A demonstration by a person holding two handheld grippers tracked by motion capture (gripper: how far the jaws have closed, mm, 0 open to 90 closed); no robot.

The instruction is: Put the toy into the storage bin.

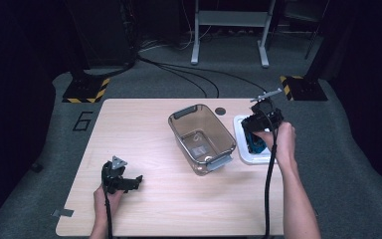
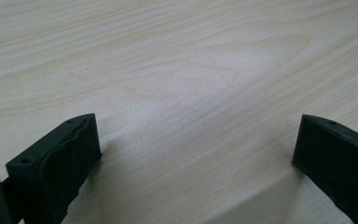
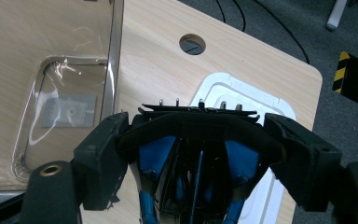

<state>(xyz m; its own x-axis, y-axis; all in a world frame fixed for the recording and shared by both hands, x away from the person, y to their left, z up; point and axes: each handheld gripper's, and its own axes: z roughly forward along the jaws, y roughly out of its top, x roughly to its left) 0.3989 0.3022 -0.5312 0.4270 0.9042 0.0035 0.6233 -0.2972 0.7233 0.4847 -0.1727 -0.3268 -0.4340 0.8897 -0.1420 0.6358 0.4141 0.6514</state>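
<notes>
Bare forearms, no sleeves. In each hand a black two-jaw gripper: left gripper [image 1: 138, 180], right gripper [image 1: 259, 133]. On top of each, a grey three-cornered plate [image 1: 119, 161]. Trailing from each, a thick black cable [image 1: 268, 189]. Jaws blocky, matte black, with ribbed inner pads [image 2: 72, 154] and small screw holes; brass-coloured inserts [image 3: 51, 170] near the bases.

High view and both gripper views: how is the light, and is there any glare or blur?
High view: the wooden table is lit, the room around it is dark. Left gripper view: sharp wood grain, soft shadows under the open jaws. Right gripper view: white glare streaks on the clear bin; the black and blue item between the jaws is near and slightly soft.
</notes>
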